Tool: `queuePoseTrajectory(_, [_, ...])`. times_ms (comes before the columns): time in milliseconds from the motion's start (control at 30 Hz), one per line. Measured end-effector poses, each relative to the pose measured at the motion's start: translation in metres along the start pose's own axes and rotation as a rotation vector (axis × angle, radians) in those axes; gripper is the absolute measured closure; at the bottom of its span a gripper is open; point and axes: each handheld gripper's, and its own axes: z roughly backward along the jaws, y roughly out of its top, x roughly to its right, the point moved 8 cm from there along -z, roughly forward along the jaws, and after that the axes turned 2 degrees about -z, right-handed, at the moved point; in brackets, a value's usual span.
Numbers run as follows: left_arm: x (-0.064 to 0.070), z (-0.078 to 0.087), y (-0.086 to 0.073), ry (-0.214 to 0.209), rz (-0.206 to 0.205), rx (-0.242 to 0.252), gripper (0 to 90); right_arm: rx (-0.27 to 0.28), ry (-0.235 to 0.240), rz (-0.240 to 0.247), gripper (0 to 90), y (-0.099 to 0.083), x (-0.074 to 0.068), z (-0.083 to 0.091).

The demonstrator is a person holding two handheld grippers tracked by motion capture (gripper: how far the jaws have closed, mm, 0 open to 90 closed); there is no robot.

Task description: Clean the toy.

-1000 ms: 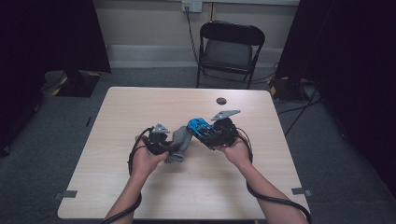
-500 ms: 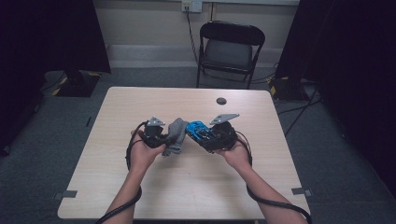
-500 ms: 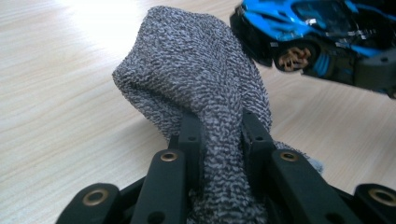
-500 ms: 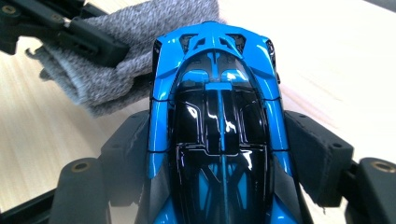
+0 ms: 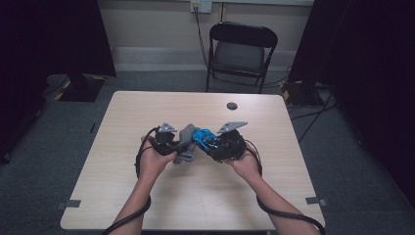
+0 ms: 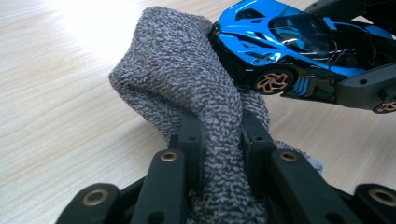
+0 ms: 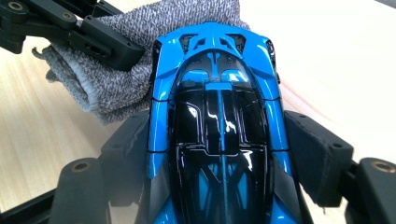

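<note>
The left gripper [image 6: 218, 140] has its jaws pressed together on a grey knitted cloth [image 6: 187, 79]. The right gripper [image 7: 219, 154] is clamped on the sides of a blue toy car [image 7: 217, 116]. The cloth touches the front end of the car. Both are held just above the middle of the wooden table [image 5: 147, 205], well apart from a small dark disc [image 5: 232, 105] near the table's far edge.
</note>
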Motion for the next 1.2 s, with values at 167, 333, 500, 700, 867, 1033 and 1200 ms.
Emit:
queuePoseTrajectory(167, [0.001, 0.0, 0.0, -0.008, 0.006, 0.008, 74.5, 0.005, 0.001, 0.0, 28.0, 0.002, 0.0, 0.0])
queuePoseTrajectory(333, [0.0, -0.002, -0.003, -0.007, 0.016, 0.003, 74.5, 0.008, 0.004, 0.001, 28.0, 0.003, -0.002, 0.0])
queuePoseTrajectory(500, [0.004, -0.004, -0.004, -0.021, 0.007, -0.007, 74.5, 0.012, 0.004, 0.003, 28.0, 0.005, -0.004, 0.0])
queuePoseTrajectory(700, [0.013, -0.008, -0.002, -0.039, -0.008, -0.007, 74.5, 0.018, 0.002, 0.0, 28.0, 0.01, -0.003, 0.0])
queuePoseTrajectory(867, [0.019, -0.01, 0.001, -0.049, -0.022, -0.006, 74.5, 0.022, 0.001, -0.006, 28.0, 0.012, -0.002, 0.001])
queuePoseTrajectory(1033, [0.023, -0.011, 0.001, -0.057, -0.028, -0.007, 74.4, 0.02, -0.003, -0.009, 28.0, 0.013, -0.001, 0.001])
queuePoseTrajectory(1200, [0.028, -0.013, 0.001, -0.061, -0.04, -0.007, 74.4, 0.018, -0.001, -0.014, 28.0, 0.014, 0.0, 0.0])
